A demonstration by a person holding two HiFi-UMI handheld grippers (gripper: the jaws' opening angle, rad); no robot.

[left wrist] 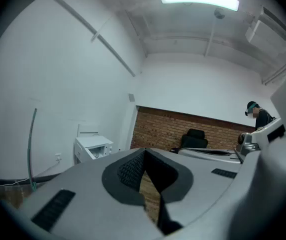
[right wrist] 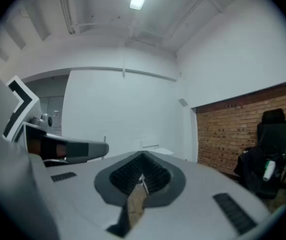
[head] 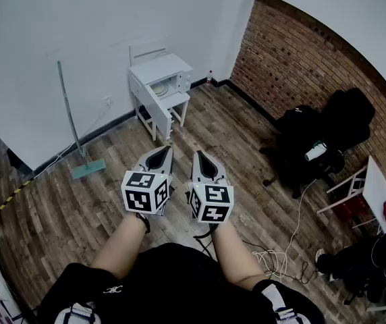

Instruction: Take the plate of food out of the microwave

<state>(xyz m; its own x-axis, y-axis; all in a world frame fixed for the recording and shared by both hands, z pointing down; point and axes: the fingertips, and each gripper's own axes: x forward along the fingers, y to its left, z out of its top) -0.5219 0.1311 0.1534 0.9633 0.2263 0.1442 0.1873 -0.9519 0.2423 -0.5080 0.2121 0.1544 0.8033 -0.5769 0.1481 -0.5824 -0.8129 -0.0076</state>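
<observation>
A white microwave (head: 160, 74) stands on a small white table (head: 169, 110) against the far wall, well ahead of me; its door looks open. The left gripper view shows the microwave (left wrist: 94, 147) small and distant. No plate of food can be made out at this distance. I hold both grippers side by side at waist height over the wooden floor. My left gripper (head: 158, 155) is shut with nothing in it, its jaws (left wrist: 144, 153) meeting at the tip. My right gripper (head: 204, 159) is shut too and empty, its tip (right wrist: 141, 177) pointing toward the white wall.
A mop (head: 73, 123) leans on the wall left of the microwave. A black office chair and bags (head: 318, 140) sit by the brick wall (head: 294, 59) on the right. White cables (head: 274, 256) trail over the floor. Another person (left wrist: 256, 115) stands at the right.
</observation>
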